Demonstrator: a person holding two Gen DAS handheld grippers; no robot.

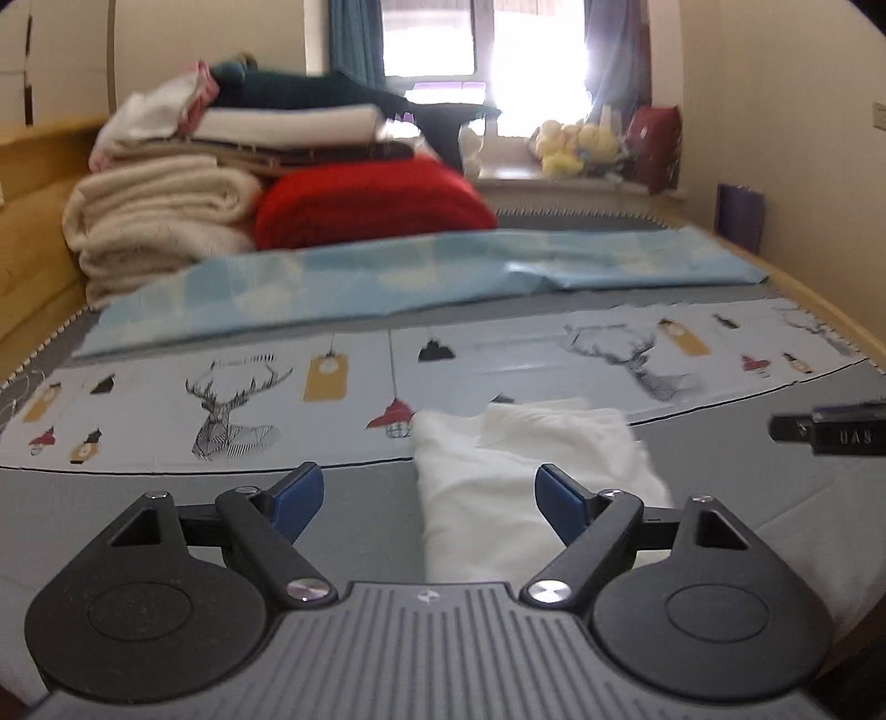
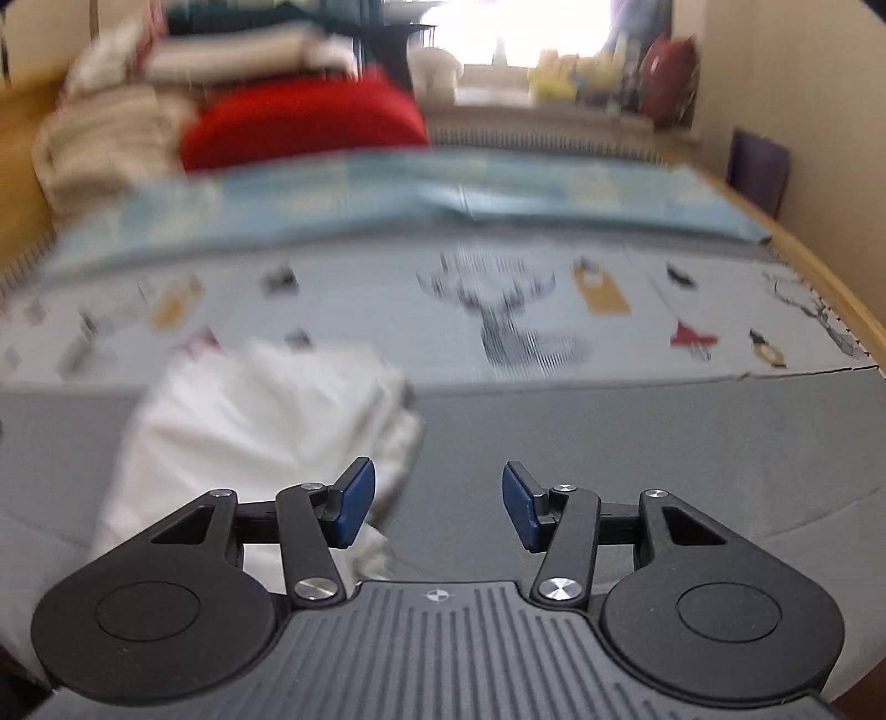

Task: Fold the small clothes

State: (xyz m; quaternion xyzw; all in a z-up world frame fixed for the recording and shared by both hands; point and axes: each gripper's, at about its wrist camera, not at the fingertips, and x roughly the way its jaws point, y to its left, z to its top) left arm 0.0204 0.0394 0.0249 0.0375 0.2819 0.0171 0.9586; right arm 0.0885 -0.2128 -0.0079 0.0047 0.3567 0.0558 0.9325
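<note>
Lying low in the frame on the grey bed [image 1: 354, 498], a crumpled white cloth garment [image 1: 515, 487] sits ungripped; left claw [image 1: 429, 501] and right claw [image 2: 437, 507] gape wide.

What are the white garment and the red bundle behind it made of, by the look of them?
The white garment looks like thin, matte woven or knit cloth, likely cotton: it lies in soft, limp creases. The red bundle seems a thick, fuzzy blanket, perhaps fleece or knit: its folded edge is rounded and plump. Blur leaves the weave of both uncertain.

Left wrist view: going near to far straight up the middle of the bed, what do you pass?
Left gripper, open → white garment → deer-print sheet → light blue cloth → red blanket → window.
</note>
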